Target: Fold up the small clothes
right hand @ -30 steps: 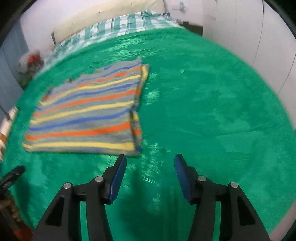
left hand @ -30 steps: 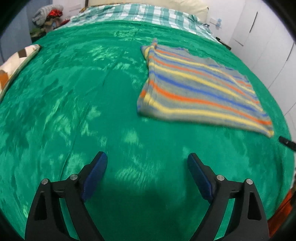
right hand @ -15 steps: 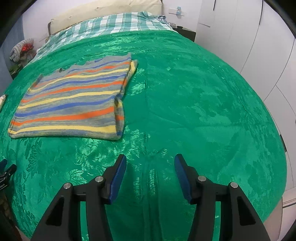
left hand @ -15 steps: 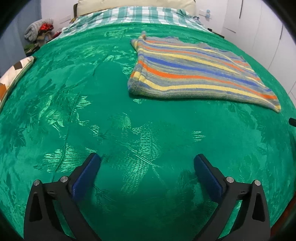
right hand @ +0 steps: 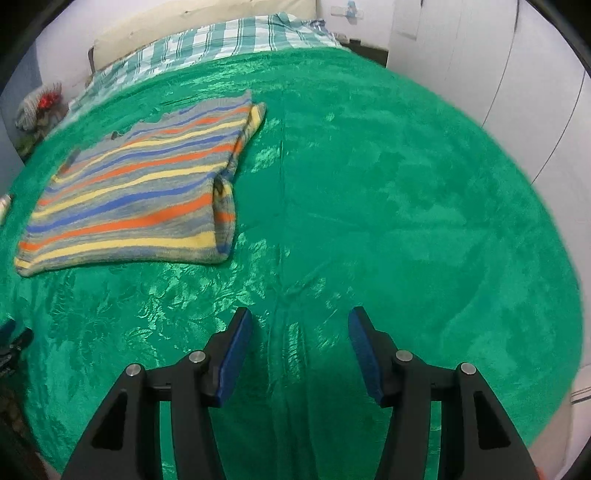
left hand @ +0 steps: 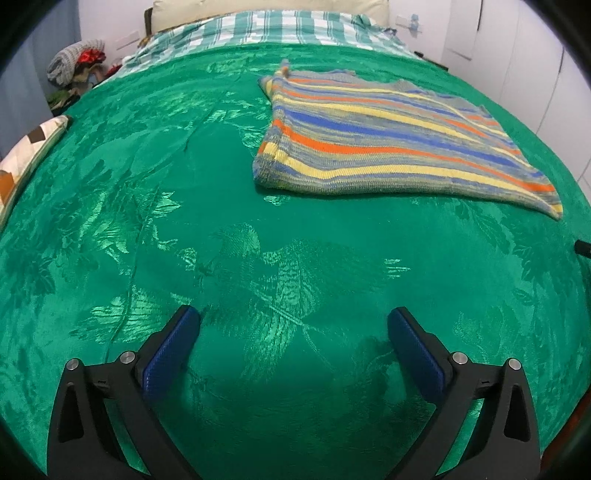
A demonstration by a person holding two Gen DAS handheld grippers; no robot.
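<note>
A striped knit garment, grey with blue, orange and yellow bands, lies folded flat on the green bedspread. It sits ahead and right of my left gripper, which is open and empty above the bedspread. In the right wrist view the garment lies ahead and left of my right gripper, which is also open and empty. Neither gripper touches the garment.
A checked sheet and a cream pillow are at the head of the bed. A patterned cushion lies at the left edge. A clothes pile sits beyond the bed. White cupboard doors stand on the right.
Both grippers have swung their view over the bed; the left one has opened a little wider. The garment lies in the same place on the bedspread.
</note>
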